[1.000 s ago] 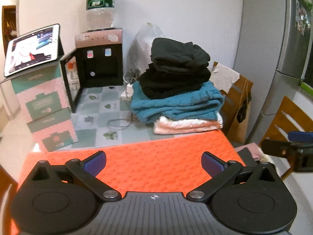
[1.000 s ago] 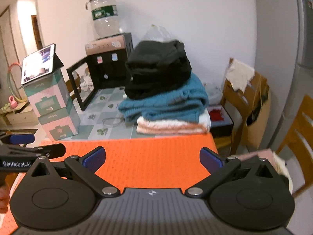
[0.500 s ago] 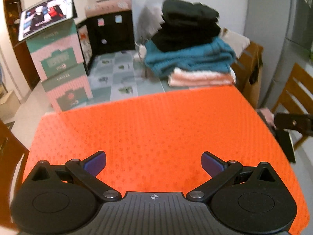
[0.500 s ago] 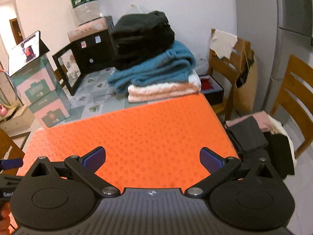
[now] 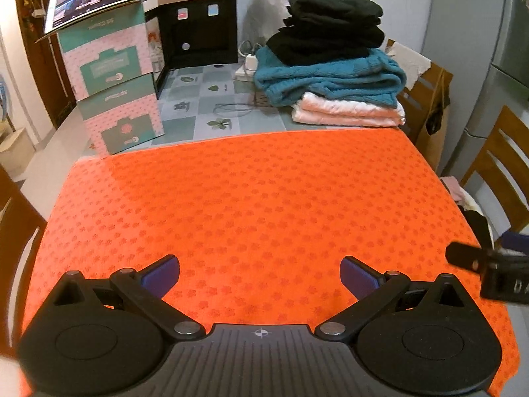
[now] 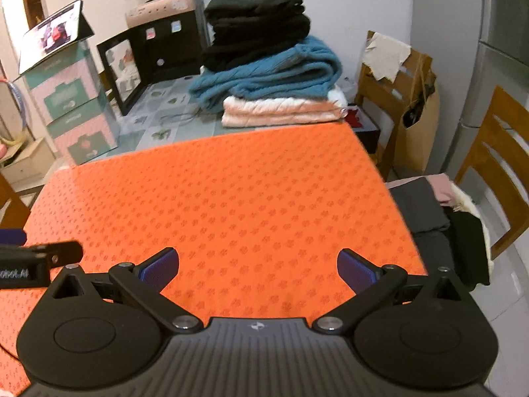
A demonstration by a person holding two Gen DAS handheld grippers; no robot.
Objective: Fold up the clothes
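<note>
The left claw (image 5: 260, 271) is spread wide, its blue pads (image 5: 161, 273) far apart and gripping nothing. The right claw (image 6: 258, 266) is spread just as wide and empty. Each claw's tip shows at the edge of the other's view, level and side by side

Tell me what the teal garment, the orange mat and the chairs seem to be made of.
Teal garment: thick knit, probably wool or acrylic; cable ribs and a fuzzy surface show.
Orange mat: looks like soft textured fabric or rubber; matte, with a repeated embossed pattern.
Chair: varnished wood; visible grain, slatted back.
</note>
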